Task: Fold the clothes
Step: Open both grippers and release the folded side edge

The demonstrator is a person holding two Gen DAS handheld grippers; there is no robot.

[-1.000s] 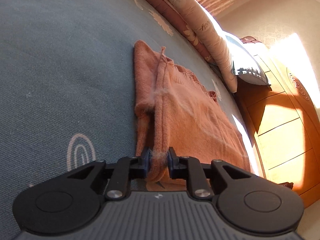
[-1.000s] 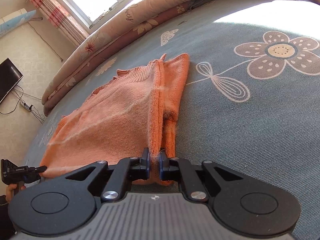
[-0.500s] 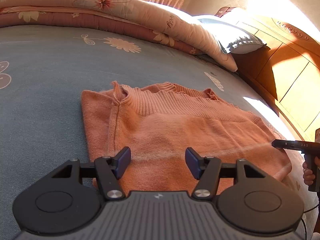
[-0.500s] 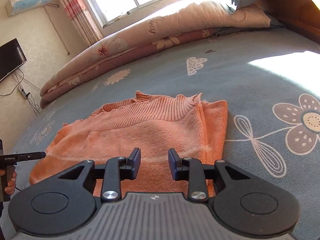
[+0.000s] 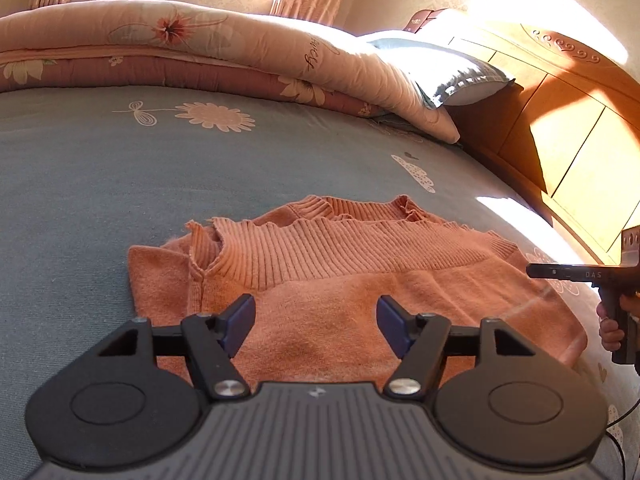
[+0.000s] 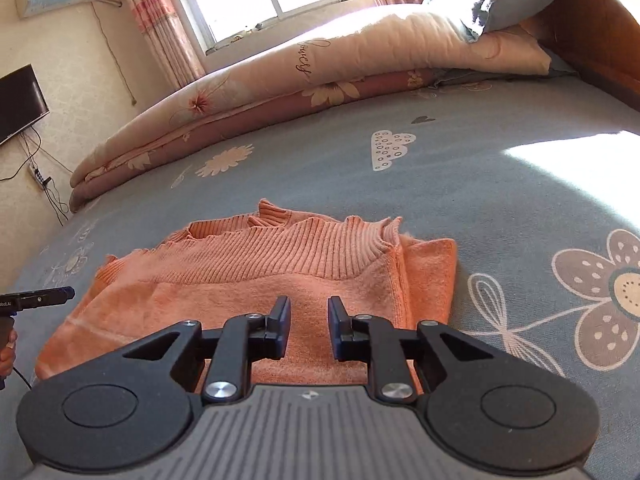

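Orange knit sweater (image 5: 352,280) lies folded on the blue-grey floral bedsheet (image 5: 100,184), ribbed hem on top and a narrower folded flap showing along one side. It rests well short of the rolled quilt (image 6: 320,68) and the pillow (image 5: 452,76) by the wooden headboard (image 5: 568,120).

Left gripper (image 5: 316,320) hovers over the near edge of the sweater; its jaws have just been opening and stand wide apart, with nothing pinched between the blue pads. Right gripper (image 6: 308,322) hangs over the same near edge; its jaws have just been closing a little but a clear gap remains and no cloth sits in it.

Nothing pins the sweater, so the main risk is in the next grasp. The knit is fuzzy and thick, and a pad dipping in may catch only the top layer, peeling the fold open when lifted. A snagged loop on a pad could also drag the flap out of line. If the two grippers take hold at uneven depths, the next fold would likely come out skewed.
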